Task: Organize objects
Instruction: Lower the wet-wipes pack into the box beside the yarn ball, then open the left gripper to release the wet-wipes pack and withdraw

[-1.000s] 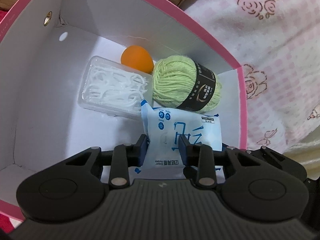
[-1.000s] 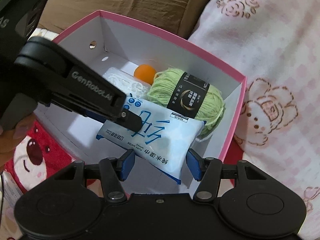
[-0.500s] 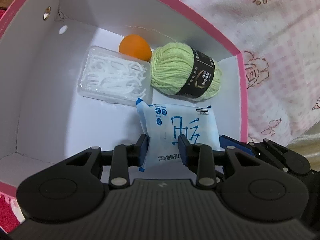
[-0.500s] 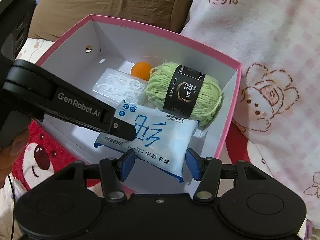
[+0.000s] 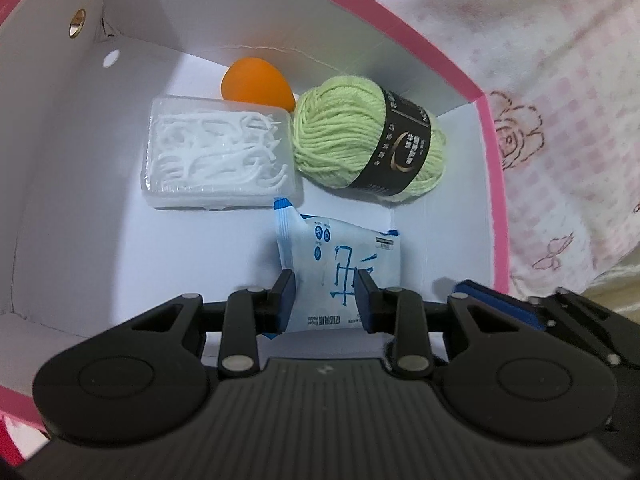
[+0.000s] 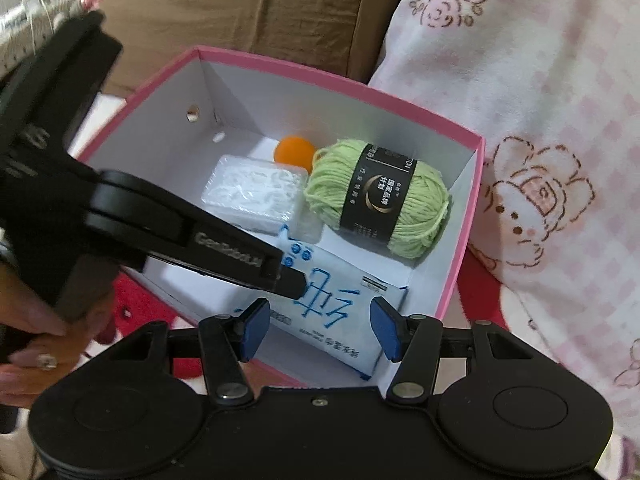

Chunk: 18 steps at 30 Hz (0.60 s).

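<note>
A pink box [image 5: 493, 168] with white inside walls holds a green yarn ball [image 5: 360, 144], a clear case of white floss picks [image 5: 216, 156] and an orange ball [image 5: 256, 84]. My left gripper [image 5: 325, 292] is shut on the near end of a blue-and-white wipes packet [image 5: 340, 256], which hangs low in the box's front right corner. In the right wrist view the left gripper [image 6: 294, 282] reaches in from the left onto the packet [image 6: 344, 312]. My right gripper [image 6: 320, 328] hovers above the box's near edge, open, its pads clear of the packet.
A pink-and-white blanket [image 6: 540, 80] lies right of the box and a brown cushion [image 6: 280, 8] behind it. Red printed fabric [image 6: 132, 300] shows under the box's left side. A person's hand [image 6: 32, 328] grips the left tool. The box floor's left half is bare.
The left gripper has carried the packet a little lower and nearer the box's front right corner. The right gripper has drawn back, so the box looks smaller in its view.
</note>
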Motion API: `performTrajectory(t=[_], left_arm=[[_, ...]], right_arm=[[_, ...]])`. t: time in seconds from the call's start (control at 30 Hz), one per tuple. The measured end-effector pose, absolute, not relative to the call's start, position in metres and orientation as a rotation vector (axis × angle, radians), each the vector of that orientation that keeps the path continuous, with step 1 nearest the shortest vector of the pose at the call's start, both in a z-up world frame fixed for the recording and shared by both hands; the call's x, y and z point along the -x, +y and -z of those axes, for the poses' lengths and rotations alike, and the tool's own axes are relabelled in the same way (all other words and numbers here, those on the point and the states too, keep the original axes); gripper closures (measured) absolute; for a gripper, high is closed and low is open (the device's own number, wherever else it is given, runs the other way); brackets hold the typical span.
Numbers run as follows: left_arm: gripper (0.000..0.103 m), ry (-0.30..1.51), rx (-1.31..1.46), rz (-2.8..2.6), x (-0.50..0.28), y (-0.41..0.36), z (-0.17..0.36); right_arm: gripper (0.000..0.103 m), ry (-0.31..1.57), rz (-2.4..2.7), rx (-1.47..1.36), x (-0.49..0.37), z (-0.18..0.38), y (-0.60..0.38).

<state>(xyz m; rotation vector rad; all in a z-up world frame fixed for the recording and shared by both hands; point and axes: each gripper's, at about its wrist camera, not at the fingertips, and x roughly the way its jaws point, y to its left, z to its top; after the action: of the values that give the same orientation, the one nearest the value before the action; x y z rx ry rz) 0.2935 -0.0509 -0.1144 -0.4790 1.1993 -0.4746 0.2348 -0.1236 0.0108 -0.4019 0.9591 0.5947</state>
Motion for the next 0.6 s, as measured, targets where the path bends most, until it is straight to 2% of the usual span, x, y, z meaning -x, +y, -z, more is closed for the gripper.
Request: performTrajectory(t=[0.07, 0.2, 0.3, 0.6], left_arm=[[0.071, 1.196, 0.446, 0.476, -0.294, -0.053, 0.112], [0.053, 1.191, 0.381, 0.471, -0.295, -0.053, 0.099], [0.043, 1.175, 0.320, 0.467, -0.295, -0.048, 0.079], [0.034, 1.171, 0.229, 0.466, -0.284, -0.028, 0.022]], right_arm=[[0.043, 0.943, -0.604, 0.368, -0.232, -0.014, -0.130], [0.043, 0.921, -0.616, 0.329, -0.229, -0.018, -0.142], [0.042, 0.915, -0.630, 0.288, -0.226, -0.022, -0.148], [0.033, 0.871, -0.643, 0.237, -0.208, -0.043, -0.158]])
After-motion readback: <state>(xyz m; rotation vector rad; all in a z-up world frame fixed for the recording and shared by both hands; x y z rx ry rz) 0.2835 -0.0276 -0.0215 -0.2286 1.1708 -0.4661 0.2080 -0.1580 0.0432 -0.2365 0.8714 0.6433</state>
